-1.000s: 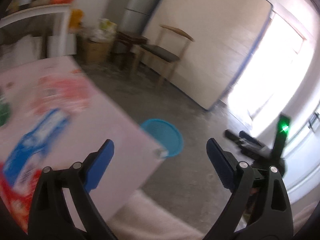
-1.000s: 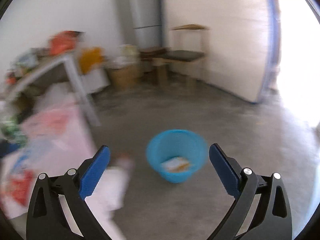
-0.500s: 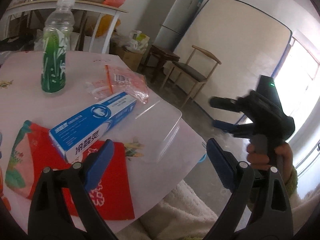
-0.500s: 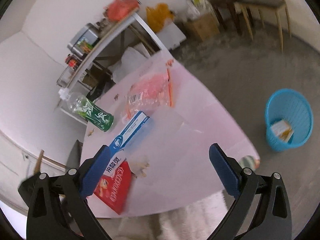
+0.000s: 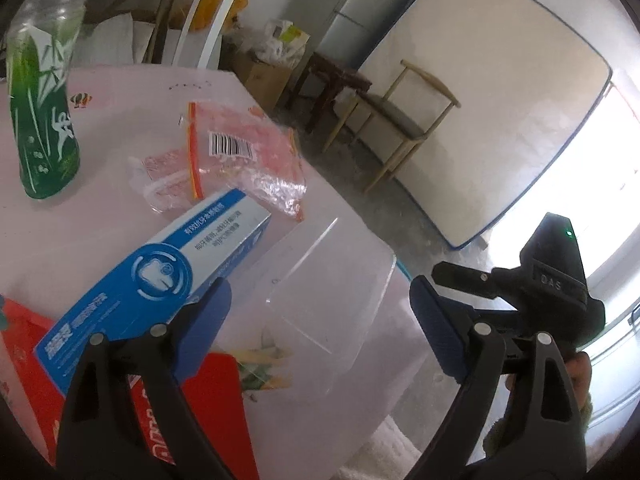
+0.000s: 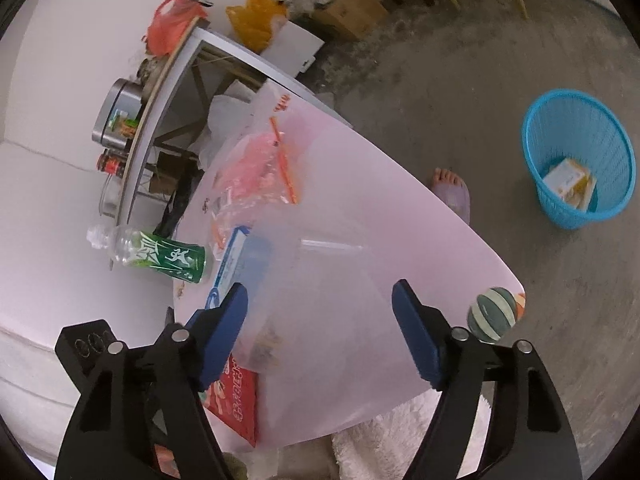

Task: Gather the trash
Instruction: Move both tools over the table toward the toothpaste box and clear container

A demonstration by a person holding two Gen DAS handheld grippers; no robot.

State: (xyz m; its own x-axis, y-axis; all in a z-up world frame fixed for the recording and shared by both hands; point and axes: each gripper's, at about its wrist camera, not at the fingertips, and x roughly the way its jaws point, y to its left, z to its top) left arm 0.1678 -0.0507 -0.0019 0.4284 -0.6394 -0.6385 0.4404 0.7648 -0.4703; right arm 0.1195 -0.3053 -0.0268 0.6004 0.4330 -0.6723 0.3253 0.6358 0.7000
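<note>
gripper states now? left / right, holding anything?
Left gripper: open, empty, above the toothpaste box.
Right gripper: open, empty, above the table.

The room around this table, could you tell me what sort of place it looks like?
Probably a lived-in home room, kitchen or dining: a fridge, a wooden chair and a cluttered shelf stand on bare concrete floor.

Black gripper frames, blue pads (image 5: 202,322), silver screws; bare toes (image 6: 447,178), fuzzy white garment (image 6: 384,440).
</note>
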